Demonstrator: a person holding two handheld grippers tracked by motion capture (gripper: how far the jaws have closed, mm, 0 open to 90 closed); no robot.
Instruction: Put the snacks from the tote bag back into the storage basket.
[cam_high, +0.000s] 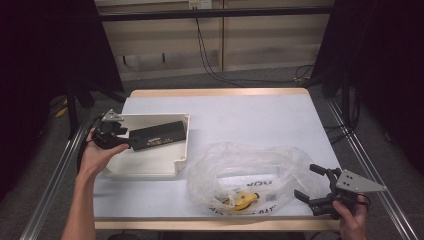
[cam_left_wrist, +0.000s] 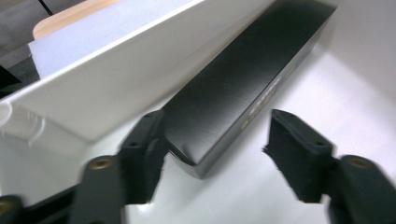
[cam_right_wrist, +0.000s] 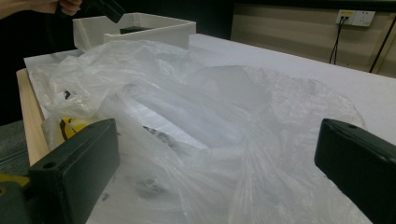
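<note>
Long black box (cam_high: 159, 135) is being set in the white tray (cam_high: 150, 167), one end resting near the back wall. Left gripper (cam_left_wrist: 212, 149) is being held half-open astride its near end: one pad touching, the other clear, so no clamp. Box is judged stiff, light, smooth-sided, slippery; best pinched across the narrow width near the end. Right gripper (cam_high: 311, 184) is being held wide open, empty, beside the plastic bag (cam_high: 250, 172).
</note>
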